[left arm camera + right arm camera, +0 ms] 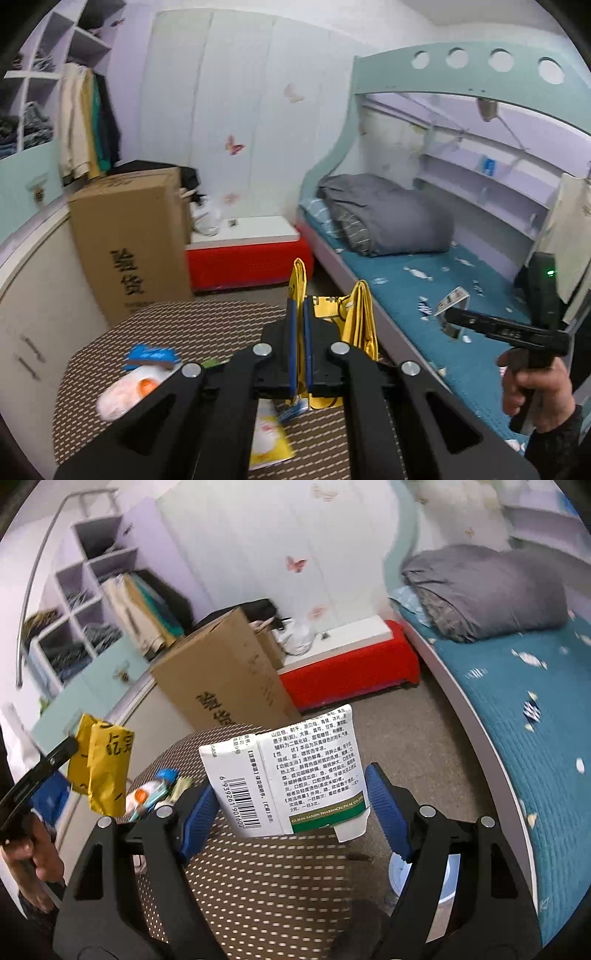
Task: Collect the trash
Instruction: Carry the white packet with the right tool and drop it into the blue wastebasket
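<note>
Right wrist | right gripper (295, 808) clamps flattened white box (284, 771), long axis upright | left gripper (301, 339) clamps yellow bag (332, 325)

Even indoor light, blurred fisheye edges

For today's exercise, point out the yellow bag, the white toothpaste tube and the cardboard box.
yellow bag (105, 771): right wrist view, crumpled front.
white toothpaste tube (291, 771): right wrist view, printed back.
cardboard box (129, 240): left wrist view, front face.
</note>
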`<state>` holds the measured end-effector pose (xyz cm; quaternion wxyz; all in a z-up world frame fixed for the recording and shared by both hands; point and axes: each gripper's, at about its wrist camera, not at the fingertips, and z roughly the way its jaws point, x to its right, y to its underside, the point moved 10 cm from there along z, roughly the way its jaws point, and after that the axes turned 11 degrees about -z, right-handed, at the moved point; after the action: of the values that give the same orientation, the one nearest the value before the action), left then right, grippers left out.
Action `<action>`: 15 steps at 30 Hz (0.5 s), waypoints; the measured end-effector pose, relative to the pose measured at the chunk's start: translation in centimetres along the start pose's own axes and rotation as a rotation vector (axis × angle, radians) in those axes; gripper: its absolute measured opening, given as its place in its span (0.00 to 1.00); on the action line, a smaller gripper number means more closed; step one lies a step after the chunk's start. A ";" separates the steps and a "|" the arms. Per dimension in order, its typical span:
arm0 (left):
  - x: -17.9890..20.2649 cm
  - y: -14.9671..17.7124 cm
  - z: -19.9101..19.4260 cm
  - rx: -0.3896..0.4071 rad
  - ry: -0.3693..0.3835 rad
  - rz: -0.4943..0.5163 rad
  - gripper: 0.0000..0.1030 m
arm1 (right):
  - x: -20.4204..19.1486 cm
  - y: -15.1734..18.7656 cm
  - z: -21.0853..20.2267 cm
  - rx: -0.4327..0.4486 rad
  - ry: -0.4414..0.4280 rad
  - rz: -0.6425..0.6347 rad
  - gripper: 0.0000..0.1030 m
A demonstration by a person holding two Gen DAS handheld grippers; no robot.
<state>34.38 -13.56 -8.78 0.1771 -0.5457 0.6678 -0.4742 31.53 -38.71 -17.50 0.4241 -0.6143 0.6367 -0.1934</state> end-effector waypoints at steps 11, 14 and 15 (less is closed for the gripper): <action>8.9 2.6 7.5 -0.124 0.114 0.030 0.03 | 13.6 5.9 3.6 -0.128 0.109 0.274 0.73; 10.8 4.1 10.2 -0.171 0.121 0.052 0.03 | 15.8 8.2 5.7 -0.193 0.161 0.272 0.73; 11.4 4.7 11.2 -0.191 0.123 0.059 0.03 | 16.5 9.3 6.8 -0.218 0.169 0.275 0.73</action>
<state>36.28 -28.97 -14.91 0.0970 -0.5099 0.7353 -0.4358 32.96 -50.86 -33.43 0.3224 -0.5454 0.7652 -0.1143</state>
